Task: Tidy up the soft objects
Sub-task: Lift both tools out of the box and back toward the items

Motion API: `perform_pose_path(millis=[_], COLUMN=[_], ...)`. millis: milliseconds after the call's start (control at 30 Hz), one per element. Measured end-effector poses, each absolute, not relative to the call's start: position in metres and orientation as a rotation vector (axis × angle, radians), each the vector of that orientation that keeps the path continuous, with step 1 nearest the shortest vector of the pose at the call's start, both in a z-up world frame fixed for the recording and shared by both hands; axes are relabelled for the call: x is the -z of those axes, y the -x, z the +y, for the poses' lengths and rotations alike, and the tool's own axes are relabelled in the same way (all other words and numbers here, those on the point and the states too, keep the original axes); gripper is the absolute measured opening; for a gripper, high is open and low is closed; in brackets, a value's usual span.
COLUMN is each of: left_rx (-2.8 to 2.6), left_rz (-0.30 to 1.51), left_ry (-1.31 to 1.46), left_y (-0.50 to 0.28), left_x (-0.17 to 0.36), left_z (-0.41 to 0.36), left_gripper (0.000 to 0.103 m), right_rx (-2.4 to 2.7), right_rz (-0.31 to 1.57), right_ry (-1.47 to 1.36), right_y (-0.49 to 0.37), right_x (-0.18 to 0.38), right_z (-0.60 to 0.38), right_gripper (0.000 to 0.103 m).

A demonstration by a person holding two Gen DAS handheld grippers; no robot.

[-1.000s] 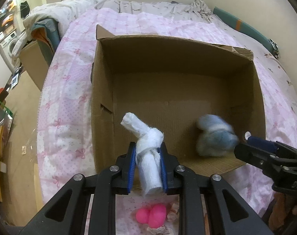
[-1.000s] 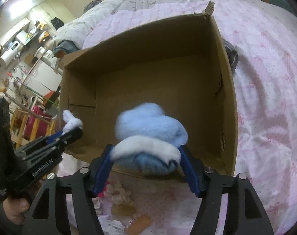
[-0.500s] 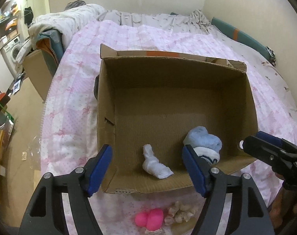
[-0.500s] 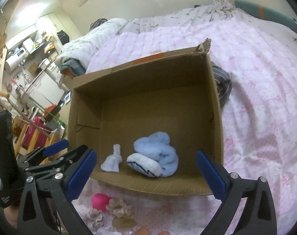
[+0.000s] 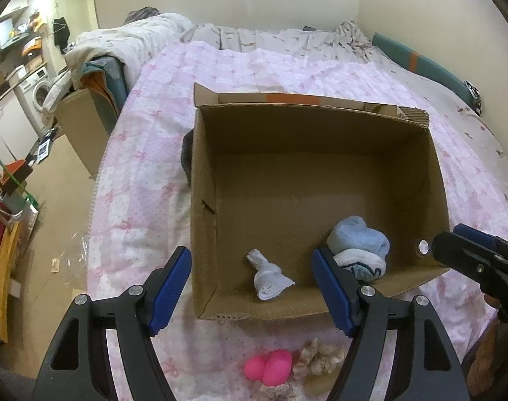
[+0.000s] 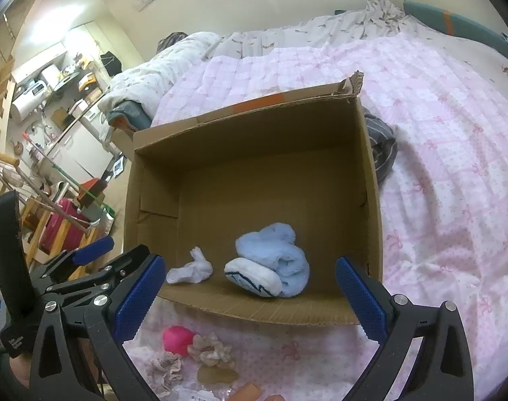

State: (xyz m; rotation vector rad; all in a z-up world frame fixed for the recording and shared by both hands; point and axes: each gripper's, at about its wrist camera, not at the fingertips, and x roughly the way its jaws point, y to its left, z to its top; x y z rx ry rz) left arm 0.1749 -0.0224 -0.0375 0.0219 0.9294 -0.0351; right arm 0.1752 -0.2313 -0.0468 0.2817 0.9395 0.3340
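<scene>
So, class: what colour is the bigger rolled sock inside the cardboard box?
Light blue sock with a white cuff, clearest in the right wrist view.

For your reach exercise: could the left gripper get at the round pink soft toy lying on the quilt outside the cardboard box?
Probably yes: the left gripper is open and empty, and the pink toy lies uncovered just below it.

A box (image 5: 203, 207) sits on the bed (image 5: 146, 153), and inside it, against its near wall, lie a knotted sock (image 5: 269, 275) to the left and a rolled sock pair (image 5: 359, 250) just to its right, apart from each other. On the bed before the box's near wall lie a ball (image 5: 270, 366) on the left and a scrunchie (image 5: 320, 357) touching its right side. A dark cloth (image 6: 382, 152) lies on the bed against the box's outer right wall, towards the far end.
</scene>
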Motion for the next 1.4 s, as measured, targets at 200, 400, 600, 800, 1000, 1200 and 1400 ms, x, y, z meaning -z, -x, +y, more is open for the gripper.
perform_pose_path(millis=[200, 400, 600, 800, 1000, 1200, 1400], left_rx=[-0.001, -0.051, -0.061, -0.096, -0.053, -0.148, -0.100], left_rz=[0.928, 0.905, 0.898, 0.889, 0.918, 0.943, 1.026], left_ry=[0.001, -0.008, 0.039, 0.012, 0.048, 0.041, 0.145], left_y=[-0.167, -0.141, -0.121, -0.110, -0.098, -0.095, -0.097], left_x=[0.029, 0.015, 0.011, 0.004, 0.010, 0.026, 0.042], left_z=[-0.014, -0.009, 0.003, -0.001, 0.000, 0.014, 0.037], left_gripper=[0.072, 0.072, 0.072, 0.072, 0.072, 0.072, 0.072], right_rx=[-0.224, -0.211, -0.186, -0.169, -0.144, -0.240, -0.310], right_rz=[0.901, 0.886, 0.901, 0.915, 0.926, 0.962, 1.060], right_ry=[-0.190, -0.115, -0.127, -0.143, -0.138, -0.200, -0.208], right_y=[-0.164, -0.143, -0.125, -0.116, -0.110, -0.106, -0.104], right_x=[0.033, 0.020, 0.018, 0.018, 0.022, 0.029, 0.050], right_z=[-0.228, -0.220, -0.222, -0.227, -0.230, -0.235, -0.230], right_gripper=[0.103, 0.103, 0.103, 0.103, 0.103, 0.103, 0.103])
